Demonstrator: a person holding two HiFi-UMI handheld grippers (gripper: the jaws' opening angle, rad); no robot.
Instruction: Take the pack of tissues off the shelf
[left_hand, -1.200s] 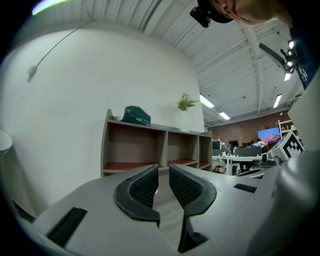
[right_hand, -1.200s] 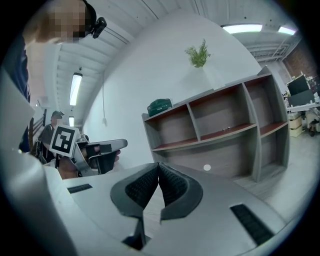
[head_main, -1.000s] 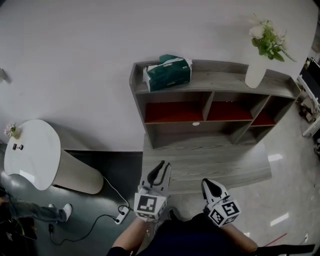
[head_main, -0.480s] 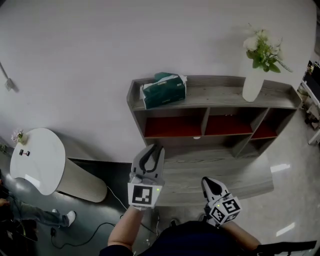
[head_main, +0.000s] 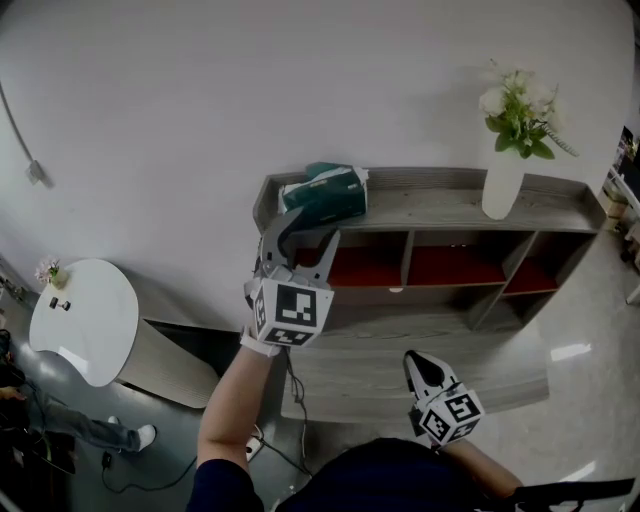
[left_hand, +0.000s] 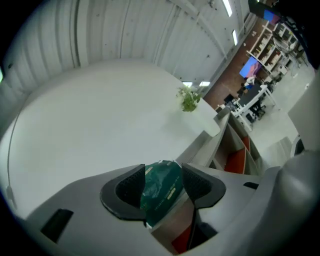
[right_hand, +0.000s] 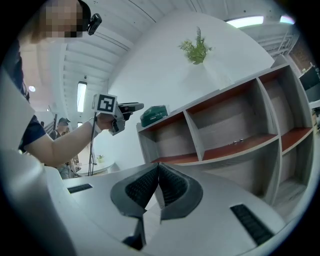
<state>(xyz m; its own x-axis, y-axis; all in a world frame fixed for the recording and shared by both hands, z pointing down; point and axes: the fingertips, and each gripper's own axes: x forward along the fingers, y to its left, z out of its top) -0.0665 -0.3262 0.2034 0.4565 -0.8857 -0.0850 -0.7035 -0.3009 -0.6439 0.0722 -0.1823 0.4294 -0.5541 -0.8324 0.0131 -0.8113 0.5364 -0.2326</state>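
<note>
Nearest, at five o'clock in the head view, the right gripper (head_main: 413, 362) has its jaws pressed together on nothing. Farther on, the left gripper (head_main: 310, 230) is held level. Its jaws are spread, have just been opening, and hold nothing. Just beyond it, at twelve o'clock, the green tissue pack (head_main: 326, 192) lies at the left end of the grey shelf unit's (head_main: 440, 205) top. At the right end stands a white vase of flowers (head_main: 502, 182).

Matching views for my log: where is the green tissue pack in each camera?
Head view: tissue pack, upper centre, at the left end of the shelf top.
Left gripper view: low centre.
Right gripper view: left of centre.
Shared landmark: the flowers on the same shelf.
</note>
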